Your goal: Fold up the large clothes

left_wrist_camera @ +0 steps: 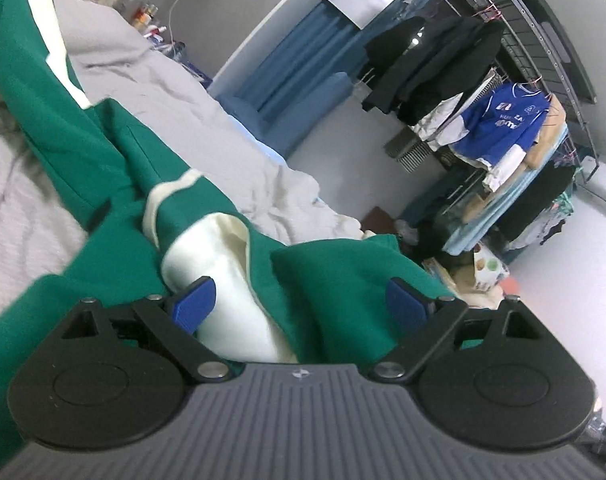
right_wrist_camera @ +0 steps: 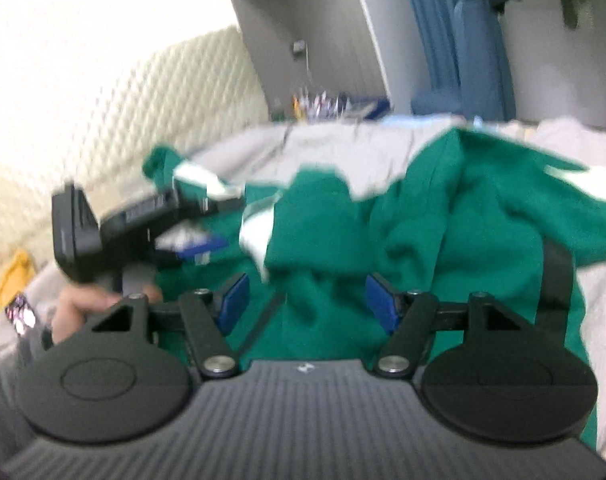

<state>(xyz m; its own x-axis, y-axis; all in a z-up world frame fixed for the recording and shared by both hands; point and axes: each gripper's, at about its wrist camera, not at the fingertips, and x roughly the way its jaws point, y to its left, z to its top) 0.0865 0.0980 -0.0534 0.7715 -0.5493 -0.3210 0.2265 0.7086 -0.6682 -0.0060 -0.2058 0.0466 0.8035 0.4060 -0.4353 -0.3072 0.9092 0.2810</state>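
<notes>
Bed (left_wrist_camera: 231,136), grey sheet: green jacket (left_wrist_camera: 103,160) sprawled, crumpled. Left gripper (left_wrist_camera: 301,300): jaws apart over white lining, 12 o'clock. Right gripper (right_wrist_camera: 307,300): jaws apart above green folds; view blurred. Risk: closing on bunched layers catches lining too, skewing the fold. Rack (left_wrist_camera: 503,120) far, 2 o'clock.

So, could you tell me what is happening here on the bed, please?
A person holding a gripper in each hand is folding a green garment with white trim, which lies crumpled on a grey bedsheet. The left gripper and the right gripper are both open, with bunched fabric between their fingers. Nothing is neatly folded yet.
</notes>
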